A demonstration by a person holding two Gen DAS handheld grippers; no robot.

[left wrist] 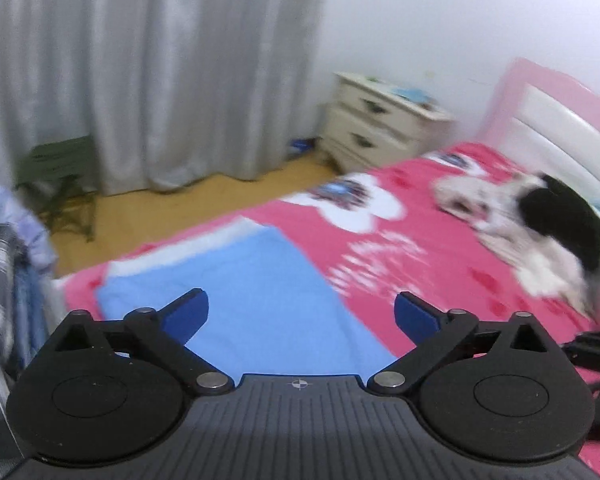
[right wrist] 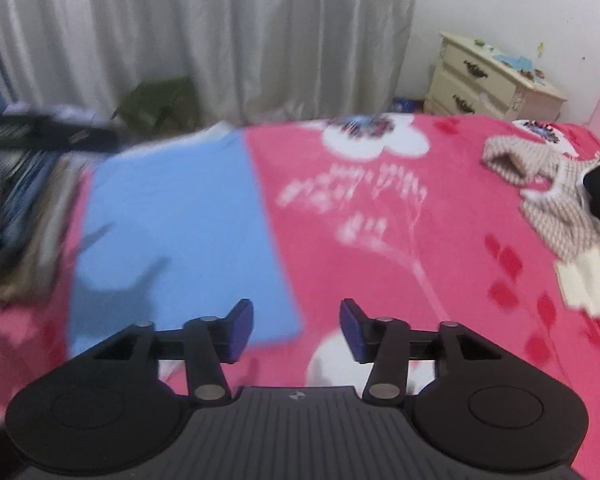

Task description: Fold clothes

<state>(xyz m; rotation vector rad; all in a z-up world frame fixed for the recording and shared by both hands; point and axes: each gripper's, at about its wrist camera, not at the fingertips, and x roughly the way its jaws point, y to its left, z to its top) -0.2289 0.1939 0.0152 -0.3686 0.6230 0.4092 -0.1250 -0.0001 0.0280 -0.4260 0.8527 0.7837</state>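
There are two grippers. The left gripper (left wrist: 302,312) has its jaws spread very wide, with nothing between them. The right gripper (right wrist: 297,326) has its jaws partly apart, and they hold nothing too.

One light blue cloth (left wrist: 236,292) lies flat and folded on the bed (left wrist: 440,248). In the right wrist view it sits at about 10 o'clock from the right gripper, with its near corner just beside the left finger. In the left wrist view it lies straight ahead at 12 o'clock.

One loose heap of clothes (right wrist: 552,196) lies well apart from the blue cloth, at about 2 o'clock. It has a checked piece, a black piece and a pale piece. One more blurry pile (right wrist: 16,200) sits at 9 o'clock by the bed's edge.

The bed has a pink blanket with white flowers and a pink and white headboard (left wrist: 556,120). The room has one grey curtain (left wrist: 156,72), one cream drawer chest (left wrist: 380,120) with two drawers, one green stool (left wrist: 60,184), a yellow-brown floor (left wrist: 188,208) and a white wall (left wrist: 460,20).
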